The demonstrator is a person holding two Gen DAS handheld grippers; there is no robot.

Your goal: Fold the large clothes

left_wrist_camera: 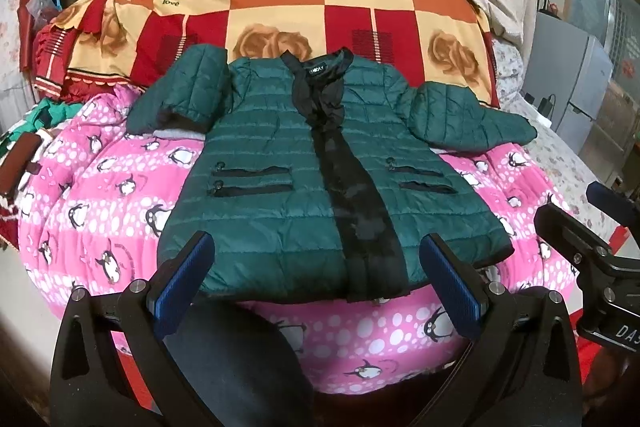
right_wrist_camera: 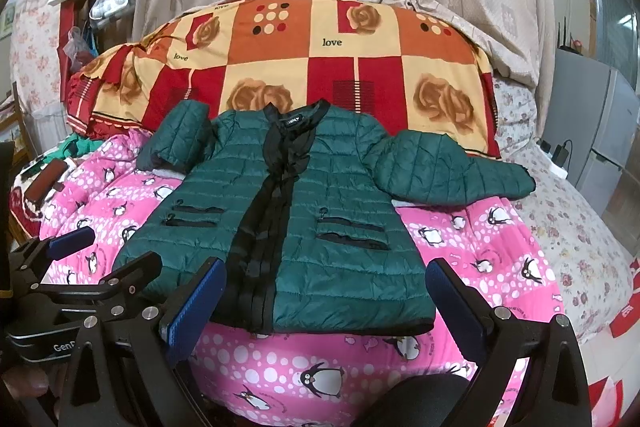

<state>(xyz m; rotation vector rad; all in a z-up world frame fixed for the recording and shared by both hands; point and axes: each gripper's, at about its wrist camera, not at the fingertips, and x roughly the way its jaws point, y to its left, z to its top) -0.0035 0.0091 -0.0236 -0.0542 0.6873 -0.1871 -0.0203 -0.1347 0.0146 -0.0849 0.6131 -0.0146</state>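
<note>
Pink penguin quilt [left_wrist_camera: 120, 195], green jacket [left_wrist_camera: 280, 163] spread flat, left tool [left_wrist_camera: 316, 267] and right tool [right_wrist_camera: 324, 291] both apart, empty

Left hand-held gripper [left_wrist_camera: 316, 279]: jaws spread wide, blue pads [left_wrist_camera: 182, 283] facing each other, nothing between them, touching nothing. Black finger arms angle up and outward from the bottom of the left wrist view. Right hand-held gripper [right_wrist_camera: 322, 303]: same pose, jaws wide apart, blue pads [right_wrist_camera: 452, 303] bare, nothing held. Both level, pointing forward, side by side and close; each shows at the edge of the other's view, the right one at the right edge of the left view [left_wrist_camera: 600, 247], the left one at the left edge of the right view [right_wrist_camera: 80, 267].
</note>
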